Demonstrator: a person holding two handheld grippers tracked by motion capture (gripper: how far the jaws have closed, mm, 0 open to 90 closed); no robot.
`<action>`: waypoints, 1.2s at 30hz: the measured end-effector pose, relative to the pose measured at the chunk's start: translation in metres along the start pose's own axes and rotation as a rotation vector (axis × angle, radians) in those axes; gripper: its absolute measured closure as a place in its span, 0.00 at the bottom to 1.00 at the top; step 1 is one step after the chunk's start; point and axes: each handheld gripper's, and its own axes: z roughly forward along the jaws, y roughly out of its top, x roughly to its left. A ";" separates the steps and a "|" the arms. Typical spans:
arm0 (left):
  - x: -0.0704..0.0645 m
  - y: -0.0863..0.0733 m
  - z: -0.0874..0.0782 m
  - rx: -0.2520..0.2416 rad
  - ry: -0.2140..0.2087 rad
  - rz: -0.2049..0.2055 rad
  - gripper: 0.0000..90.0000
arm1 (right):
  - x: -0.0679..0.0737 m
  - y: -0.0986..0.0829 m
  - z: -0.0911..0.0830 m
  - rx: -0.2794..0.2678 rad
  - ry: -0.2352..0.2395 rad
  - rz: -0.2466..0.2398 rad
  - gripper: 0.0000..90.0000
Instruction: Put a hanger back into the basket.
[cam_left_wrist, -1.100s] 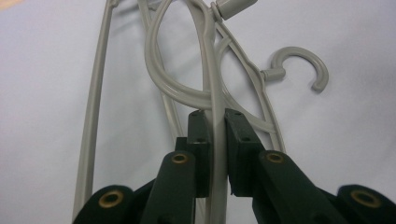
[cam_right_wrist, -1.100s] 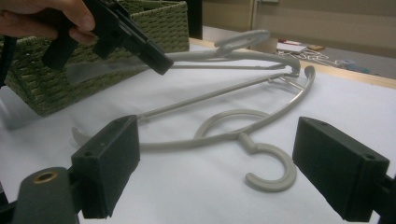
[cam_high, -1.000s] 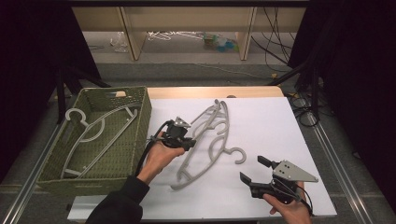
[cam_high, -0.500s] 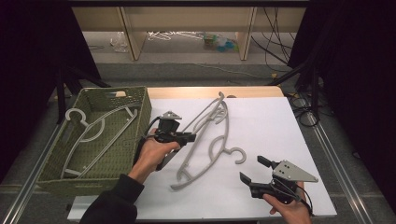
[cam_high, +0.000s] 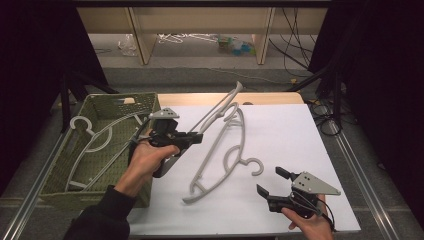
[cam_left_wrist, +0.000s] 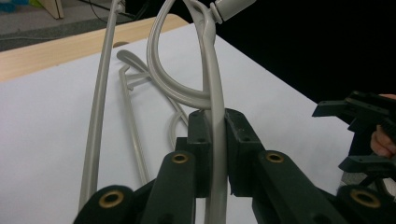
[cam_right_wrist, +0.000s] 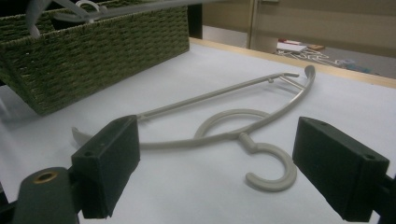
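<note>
Grey plastic lifted hanger (cam_high: 215, 112), pinched thinly by the left gripper (cam_left_wrist: 215, 154) above the table beside the basket (cam_high: 60, 175), could swivel and slip free, while the right gripper (cam_right_wrist: 215, 163) idles agape.

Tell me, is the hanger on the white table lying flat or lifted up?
Lying flat. The grey hanger rests on the white table, hook near the open right gripper. The left gripper holds another hanger raised.

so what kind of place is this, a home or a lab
Most likely a lab or recording setup, not a home. Black curtains flank the white table, loose cables trail across the floor, and the left gripper holds a hanger beside a basket.
</note>
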 end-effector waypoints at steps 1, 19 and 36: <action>0.000 0.000 0.000 0.000 0.000 0.000 0.90 | 0.000 0.000 0.000 0.000 0.000 0.000 0.18; 0.031 -0.003 -0.074 -0.089 0.019 0.020 0.90 | -0.001 -0.001 0.003 -0.017 0.004 0.010 0.18; 0.070 -0.027 -0.120 -0.113 0.116 0.024 0.90 | -0.001 0.000 0.000 0.031 -0.005 -0.001 0.18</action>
